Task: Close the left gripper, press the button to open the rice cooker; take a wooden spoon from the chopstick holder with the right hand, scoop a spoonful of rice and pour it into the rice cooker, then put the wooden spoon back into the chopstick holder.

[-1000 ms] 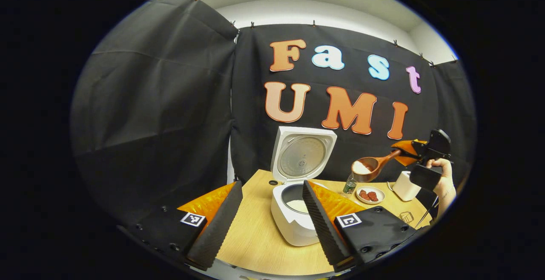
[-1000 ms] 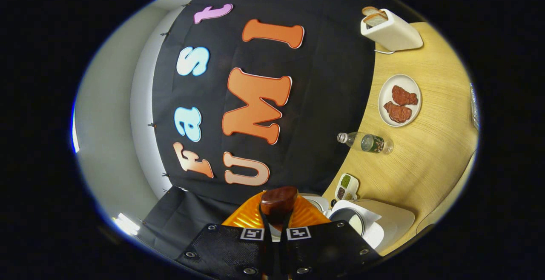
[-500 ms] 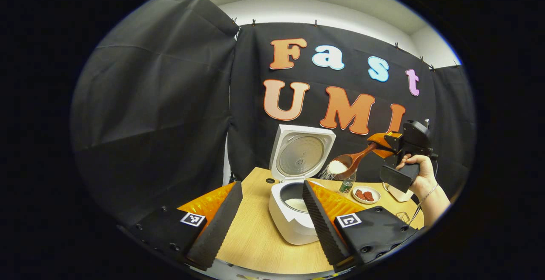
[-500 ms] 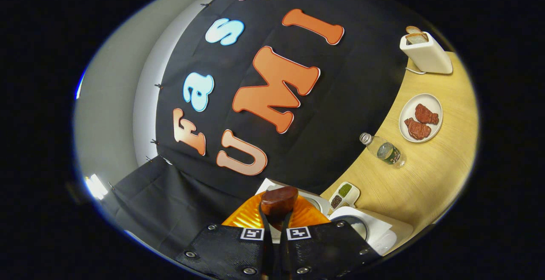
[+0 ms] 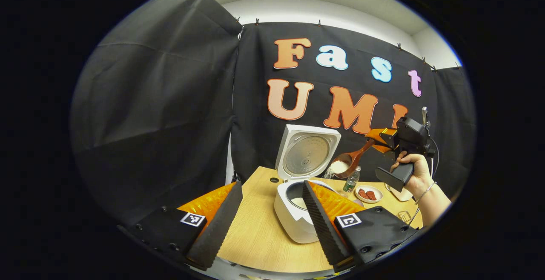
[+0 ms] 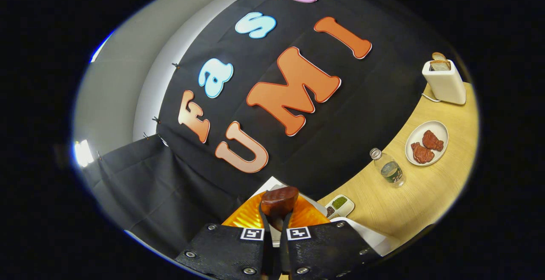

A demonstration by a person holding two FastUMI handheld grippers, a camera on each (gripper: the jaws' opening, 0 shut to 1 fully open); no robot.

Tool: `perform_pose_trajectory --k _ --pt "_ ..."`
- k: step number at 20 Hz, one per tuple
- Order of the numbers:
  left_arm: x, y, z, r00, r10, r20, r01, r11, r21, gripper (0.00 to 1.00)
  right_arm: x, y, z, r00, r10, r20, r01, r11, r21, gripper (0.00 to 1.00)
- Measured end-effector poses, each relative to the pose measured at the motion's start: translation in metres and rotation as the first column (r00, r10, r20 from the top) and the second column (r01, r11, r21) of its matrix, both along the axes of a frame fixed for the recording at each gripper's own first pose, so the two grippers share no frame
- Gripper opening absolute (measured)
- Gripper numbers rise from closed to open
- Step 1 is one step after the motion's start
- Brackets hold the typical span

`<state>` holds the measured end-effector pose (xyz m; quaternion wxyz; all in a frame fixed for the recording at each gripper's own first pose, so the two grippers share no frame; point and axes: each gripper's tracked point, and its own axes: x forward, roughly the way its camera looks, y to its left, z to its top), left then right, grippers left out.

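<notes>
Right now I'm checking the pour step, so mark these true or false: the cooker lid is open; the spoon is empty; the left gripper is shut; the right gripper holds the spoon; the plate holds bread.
1. The rice cooker lid stands open. True.
2. The wooden spoon is empty. False: its bowl holds white rice, some spilling off the tipped edge.
3. The left gripper is shut. False: its jaws stand apart.
4. The right gripper is clamped on the spoon's handle. True.
5. The plate holds bread. False: two reddish-brown pieces lie on it; bread sits in the toaster.
</notes>
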<state>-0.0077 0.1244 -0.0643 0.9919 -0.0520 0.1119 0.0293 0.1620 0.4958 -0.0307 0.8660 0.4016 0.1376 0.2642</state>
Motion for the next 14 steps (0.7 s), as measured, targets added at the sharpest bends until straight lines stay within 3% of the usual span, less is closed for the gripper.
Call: perform_pose_trajectory --k 14 --pt "0.005 0.009 0.002 1.0 -0.023 0.002 0.023 1.0 0.021 0.99 0.004 0.026 0.003 0.983 0.033 0.183 0.001 0.983 -0.186 0.05"
